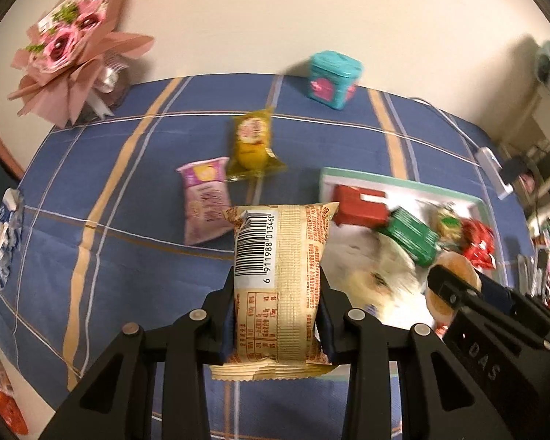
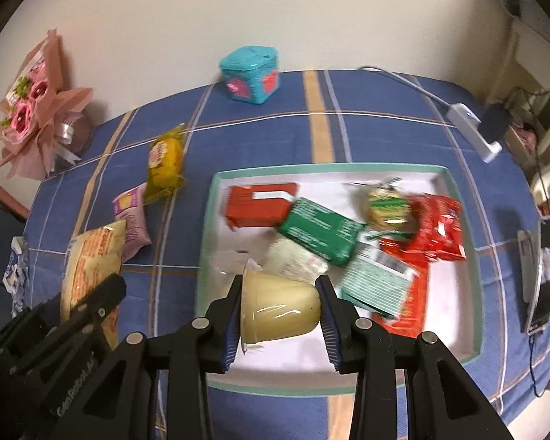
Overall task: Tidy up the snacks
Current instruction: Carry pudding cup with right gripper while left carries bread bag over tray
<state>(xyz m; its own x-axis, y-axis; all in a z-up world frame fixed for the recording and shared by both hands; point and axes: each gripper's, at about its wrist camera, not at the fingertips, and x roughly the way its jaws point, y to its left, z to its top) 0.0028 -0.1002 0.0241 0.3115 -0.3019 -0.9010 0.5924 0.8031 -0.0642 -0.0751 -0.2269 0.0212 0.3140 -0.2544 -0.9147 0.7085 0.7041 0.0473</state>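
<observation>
Blue checked cloth covers the table in front of a plain cream wall, and on it stands a shallow white tray with a green rim, which I judge to be the place where the snacks are collected. Already 5 or 6 packets lie in it, among them a red packet and a green packet overlapping each other. The left gripper holds a beige wrapped snack upright, barcode side toward the camera; its jaws press the lower half of the packet from both sides, and the upper half stands free above them. It hangs over the cloth just left of the tray, so I think it is on the way there. The right gripper has its jaws closed on a pale yellow jelly cup, which lies on its side between the pads, above the near left part of the tray. Probably this cup is placed first. 2 snacks, a pink packet and a yellow packet, lie on the cloth beyond, well apart from both grippers.
</observation>
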